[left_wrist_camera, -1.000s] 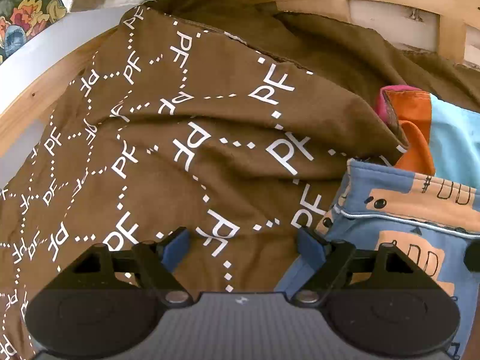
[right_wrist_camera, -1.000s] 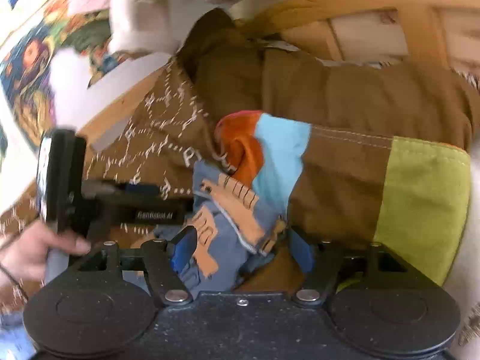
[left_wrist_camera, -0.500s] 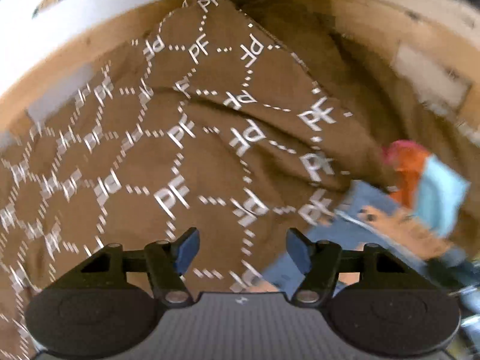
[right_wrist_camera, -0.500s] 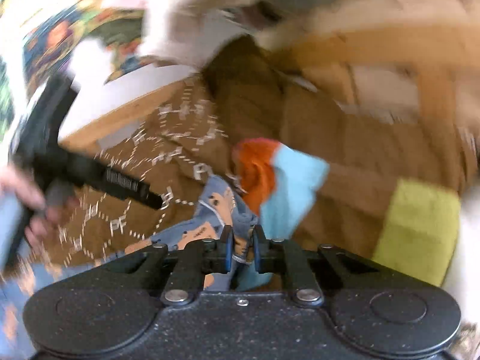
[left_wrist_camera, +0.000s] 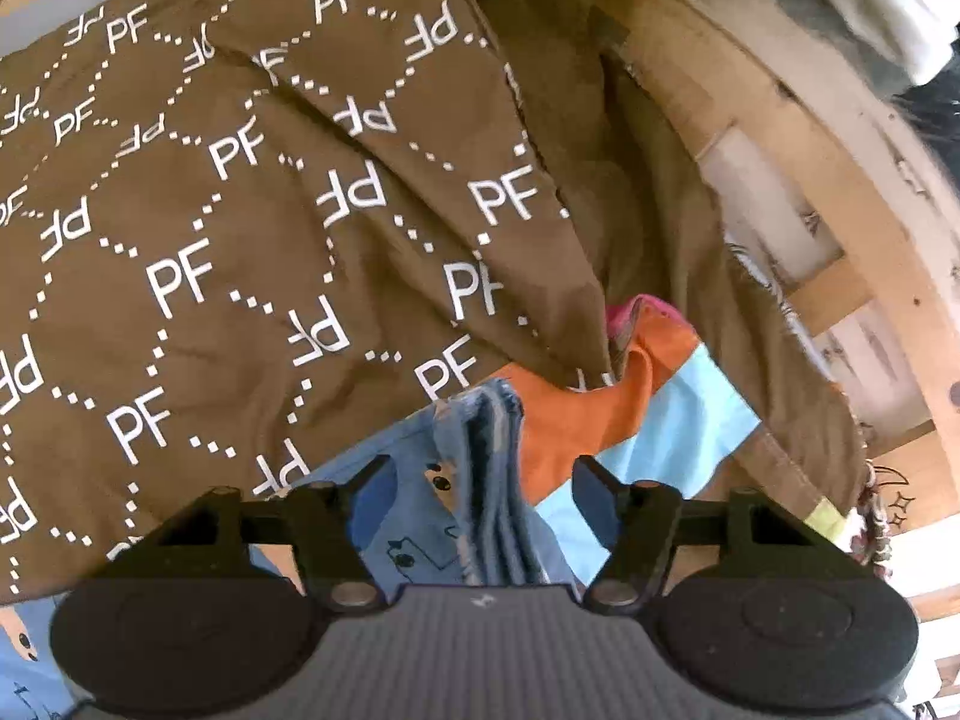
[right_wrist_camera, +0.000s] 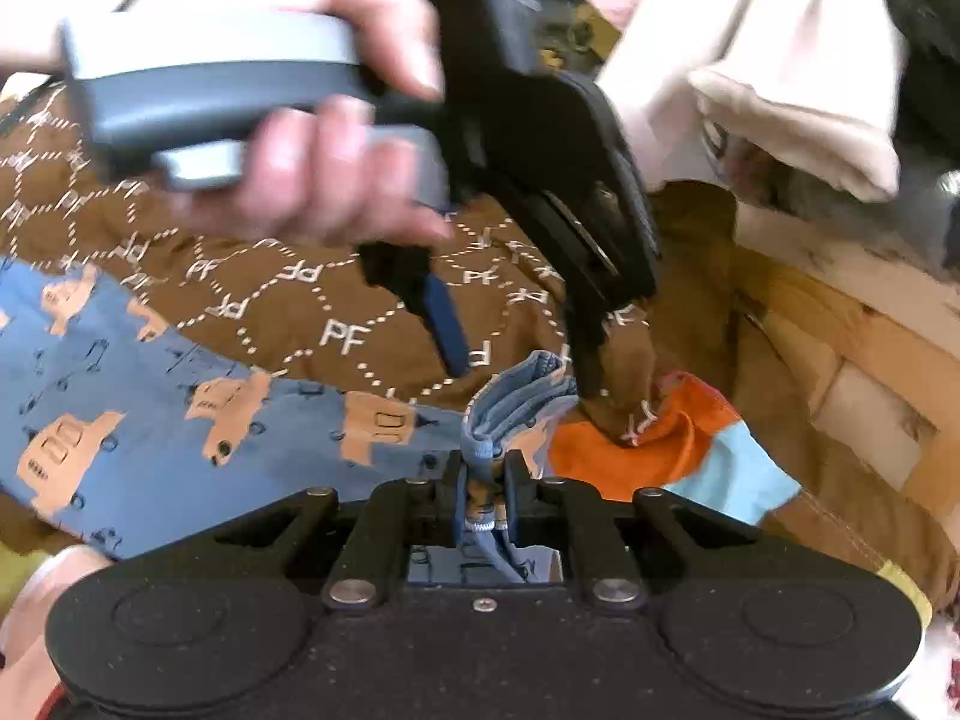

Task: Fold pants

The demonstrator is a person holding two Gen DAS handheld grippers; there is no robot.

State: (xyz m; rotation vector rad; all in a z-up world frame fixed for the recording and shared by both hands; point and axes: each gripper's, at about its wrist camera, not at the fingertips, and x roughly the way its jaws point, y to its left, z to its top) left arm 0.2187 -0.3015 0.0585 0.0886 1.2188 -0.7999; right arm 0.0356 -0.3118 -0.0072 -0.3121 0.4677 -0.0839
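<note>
**Pinching the waistband, second grip coming in**

My right gripper (right_wrist_camera: 483, 477) was clamped on the bunched edge of the pants (right_wrist_camera: 150, 414), which lay across the brown sheet (right_wrist_camera: 336, 306) at lower left of the right view. My left gripper (left_wrist_camera: 477, 480) had been closing, fingers apart astride that edge, not yet pressing. I judged it best to grip beside the right, then pull taut.
</note>
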